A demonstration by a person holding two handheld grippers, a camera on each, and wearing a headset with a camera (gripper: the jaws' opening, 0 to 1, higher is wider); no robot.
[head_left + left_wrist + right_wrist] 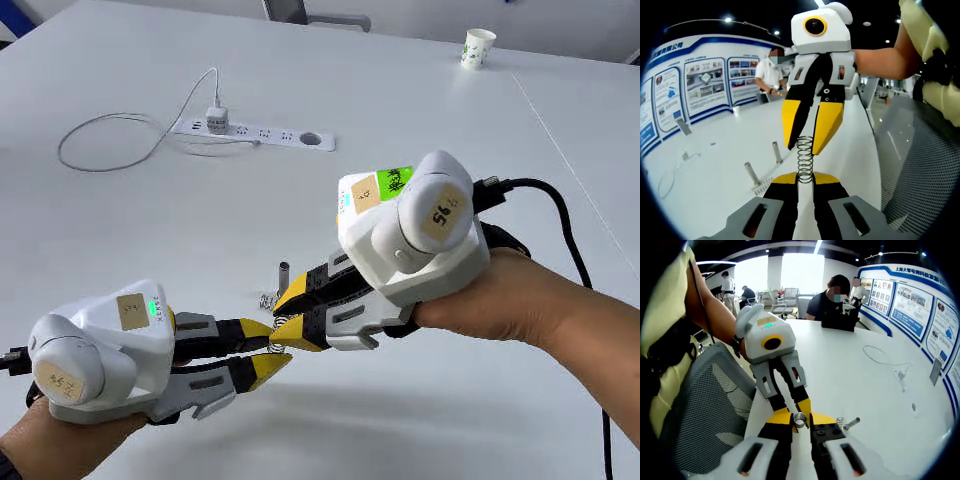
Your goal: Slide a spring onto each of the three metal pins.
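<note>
Left tongs (pixel 272 346) pinched tight on one end of a small silver coil spring (pixel 805 159), right tongs (pixel 283 314) clamped on the other end, held midair. Two short grey metal pins (pixel 751 173) stand on the white worktop (pixel 710 170) at 10 o'clock from it.

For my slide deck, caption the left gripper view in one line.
One spring gripped end to end by the left claw and right claw above the white table, two metal pins standing beyond.

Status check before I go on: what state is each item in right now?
spring: held in the air at both ends.
left gripper: shut on the spring.
right gripper: shut on the spring.
nearer metal pin: upright, bare.
farther metal pin: upright, bare.
loose springs: lying beside the pins.
charger: plugged into power strip.
paper cup: upright.
</note>
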